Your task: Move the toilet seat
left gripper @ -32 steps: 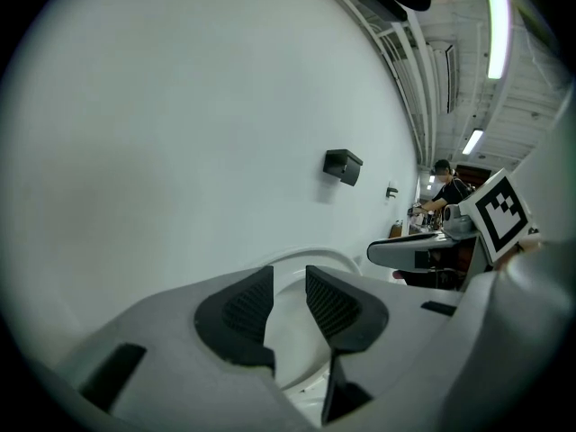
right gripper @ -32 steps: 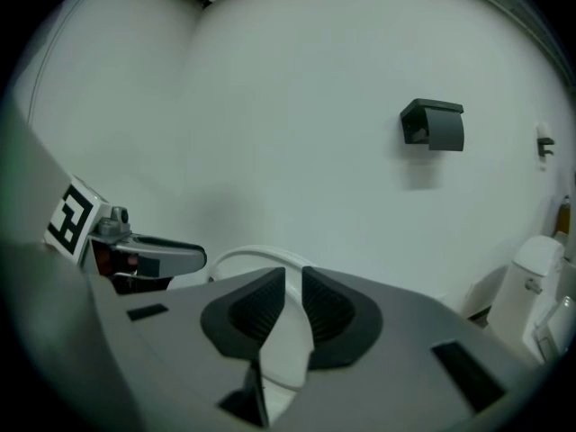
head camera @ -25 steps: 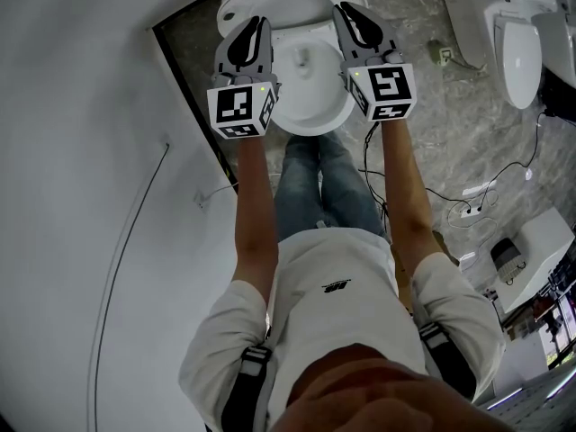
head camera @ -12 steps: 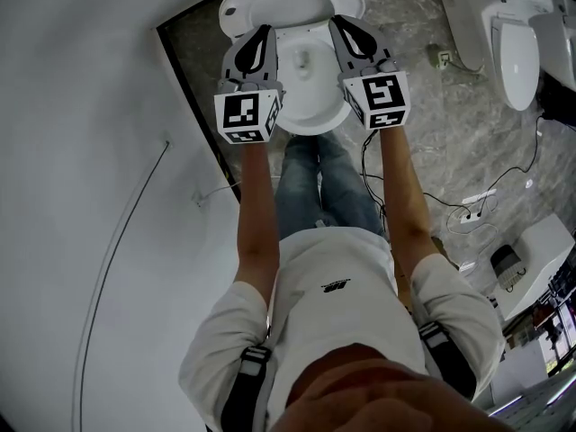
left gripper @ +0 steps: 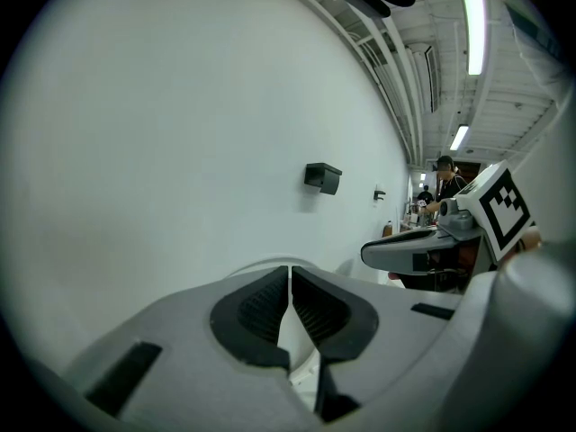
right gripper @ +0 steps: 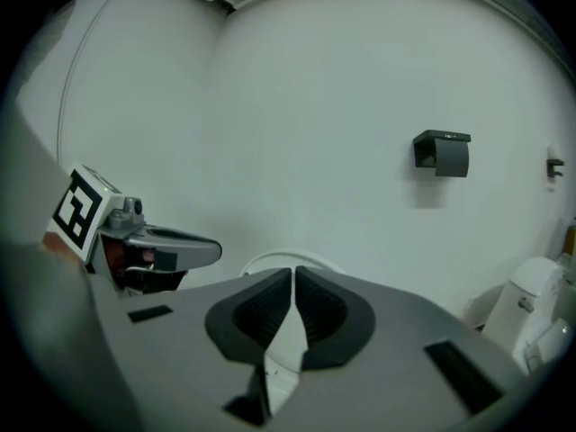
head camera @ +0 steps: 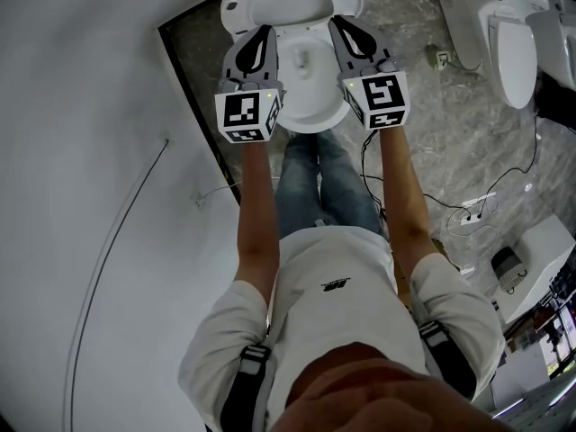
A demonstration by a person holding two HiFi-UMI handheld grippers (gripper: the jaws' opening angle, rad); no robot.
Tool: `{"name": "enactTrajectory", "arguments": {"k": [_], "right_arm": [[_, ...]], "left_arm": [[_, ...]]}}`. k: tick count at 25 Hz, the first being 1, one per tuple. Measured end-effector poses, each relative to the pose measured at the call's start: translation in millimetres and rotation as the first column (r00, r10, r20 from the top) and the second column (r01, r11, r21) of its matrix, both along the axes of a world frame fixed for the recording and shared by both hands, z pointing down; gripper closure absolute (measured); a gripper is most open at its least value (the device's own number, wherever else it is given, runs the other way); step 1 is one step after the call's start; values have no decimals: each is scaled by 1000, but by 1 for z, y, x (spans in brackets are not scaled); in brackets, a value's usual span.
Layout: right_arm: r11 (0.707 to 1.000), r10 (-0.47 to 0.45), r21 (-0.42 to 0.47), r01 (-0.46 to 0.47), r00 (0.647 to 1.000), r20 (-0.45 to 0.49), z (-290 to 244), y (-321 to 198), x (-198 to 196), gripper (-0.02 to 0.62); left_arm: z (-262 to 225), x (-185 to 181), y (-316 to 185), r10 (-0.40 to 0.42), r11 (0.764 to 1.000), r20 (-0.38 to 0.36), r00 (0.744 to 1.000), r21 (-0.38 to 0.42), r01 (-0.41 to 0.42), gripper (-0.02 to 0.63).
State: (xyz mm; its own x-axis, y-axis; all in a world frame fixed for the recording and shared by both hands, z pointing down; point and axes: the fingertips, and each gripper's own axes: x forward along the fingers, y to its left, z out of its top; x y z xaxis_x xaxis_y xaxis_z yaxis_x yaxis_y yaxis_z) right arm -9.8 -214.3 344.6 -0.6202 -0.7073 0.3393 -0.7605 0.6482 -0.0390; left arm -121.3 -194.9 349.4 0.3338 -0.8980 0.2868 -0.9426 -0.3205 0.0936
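Head view: power strip [head camera: 477, 211] near toilet [head camera: 310, 122]

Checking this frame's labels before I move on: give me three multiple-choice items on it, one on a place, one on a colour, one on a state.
1. Where is the left gripper relative to the toilet bowl?
A. on the floor
B. over its left side
C. behind the person

2. What colour is the small wall fixture?
A. black
B. white
C. red

3. How do the right gripper jaws stand?
A. wide apart
B. clamped on a cable
C. together, empty

Answers:
1 B, the head view shows it above the bowl's left edge.
2 A, both gripper views show it dark.
3 C, its pads meet with nothing between them.
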Motion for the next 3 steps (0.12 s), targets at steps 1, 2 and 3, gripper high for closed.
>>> {"name": "enactTrajectory", "arguments": {"k": [1,2,3], "right_arm": [[1000,0,1,0,1000,0,-1,1,1,557],[1000,0,2,0,1000,0,-2,1,2,557],[1000,-1,4,1,1000,0,-3,2,3,557]], "left_arm": [[-1,1,1,0,1000,0,1000,0,0,569],[-2,2,1,1,1000,0,1000,1,-1,569],[-3,3,2,1,1000,0,1000,1,-1,569]]}}
